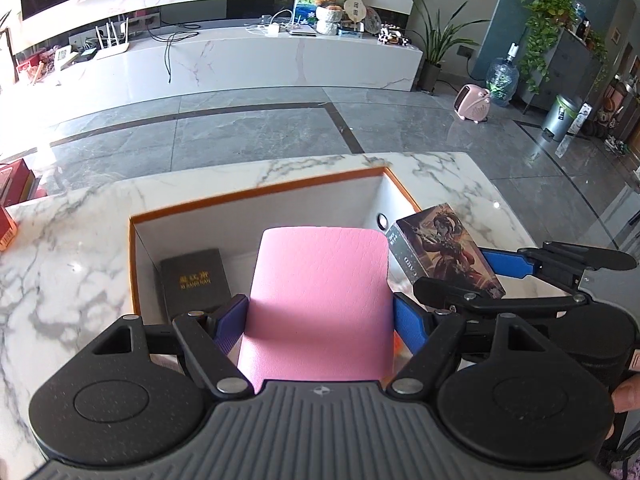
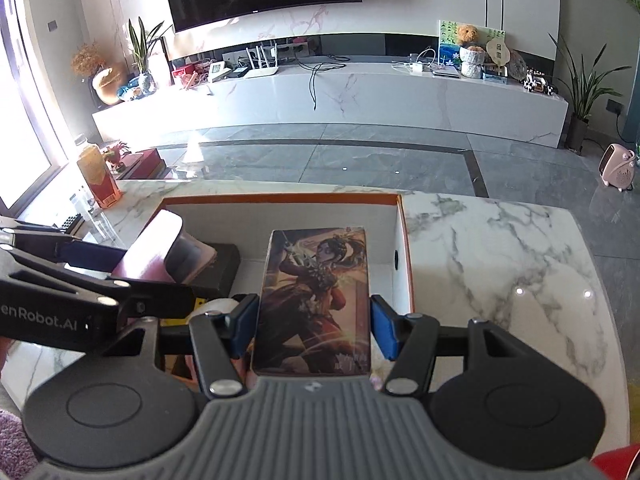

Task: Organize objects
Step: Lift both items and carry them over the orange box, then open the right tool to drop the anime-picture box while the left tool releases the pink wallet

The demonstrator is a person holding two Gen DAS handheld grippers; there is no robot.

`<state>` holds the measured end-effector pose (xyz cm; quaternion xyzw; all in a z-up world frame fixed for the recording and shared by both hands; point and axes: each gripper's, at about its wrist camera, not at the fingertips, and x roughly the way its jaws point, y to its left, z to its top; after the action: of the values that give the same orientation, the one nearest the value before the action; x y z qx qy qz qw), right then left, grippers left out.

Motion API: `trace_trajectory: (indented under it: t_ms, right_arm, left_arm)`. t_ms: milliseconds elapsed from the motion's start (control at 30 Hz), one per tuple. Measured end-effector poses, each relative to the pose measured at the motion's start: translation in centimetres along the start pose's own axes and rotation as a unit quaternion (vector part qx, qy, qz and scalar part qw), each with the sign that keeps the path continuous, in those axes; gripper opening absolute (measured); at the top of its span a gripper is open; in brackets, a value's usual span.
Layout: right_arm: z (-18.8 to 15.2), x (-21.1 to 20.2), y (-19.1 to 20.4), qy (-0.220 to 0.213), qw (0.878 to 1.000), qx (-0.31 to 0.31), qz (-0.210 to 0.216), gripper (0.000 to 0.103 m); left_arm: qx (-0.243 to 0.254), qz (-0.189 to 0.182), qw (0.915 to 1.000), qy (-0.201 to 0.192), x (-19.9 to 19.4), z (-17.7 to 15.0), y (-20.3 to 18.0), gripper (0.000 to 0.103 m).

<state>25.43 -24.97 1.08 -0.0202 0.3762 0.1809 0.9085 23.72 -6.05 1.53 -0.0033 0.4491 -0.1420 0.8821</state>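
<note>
Left wrist view, grip: the left gripper [image 1: 320, 314] has its blue pads pressed on both side edges of a pink notebook [image 1: 320, 292], held above the box.
Left wrist view, handling: that soft, grained cover looks grippy and light, I'd say; it may flex, so holding it by the edges near the lower end seems right.
Left wrist view, box: the orange-rimmed box [image 1: 256, 194] on the marble table [image 1: 68, 248] holds a dark book [image 1: 196, 280] lying flat in its left part.
Right wrist view, grip: the right gripper [image 2: 314, 326] is clamped across the long sides of a picture card box [image 2: 316, 300].
Right wrist view, handling: glossy wrap, probably slick and stiff, light too; a squeeze mid-length should keep it from sliding.
Right wrist view, box: white floor on the right side is bare; the card box hangs over it.
</note>
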Motion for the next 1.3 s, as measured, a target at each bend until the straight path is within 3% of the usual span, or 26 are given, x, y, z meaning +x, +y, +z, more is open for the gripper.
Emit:
trace_trajectory:
  t_ms: [433,633,1067,1300]
  right_arm:
    - [3.4,7.4,0.3,0.035,0.998,-0.046,-0.02,0.06]
    - [3.6,10.3,1.4,0.047,0.995,-0.082,-0.037,0.06]
    - [3.8,15.7,1.0,0.088,0.99,-0.092,-0.058,0.061]
    - [2.8,16.9,2.0,0.095,0.981,-0.148,-0.081,0.061]
  left_arm:
    - [-0.013,0.034,0.9988,0.032,5.7,3.3,2.3,0.089]
    - [-0.015,0.045,0.998,0.042,7.2,3.9,2.9,0.089]
    - [-0.023,0.046,0.9968,0.061,9.1,4.1,3.6,0.089]
    - [-0.027,0.048,0.996,0.071,10.0,4.1,3.6,0.089]
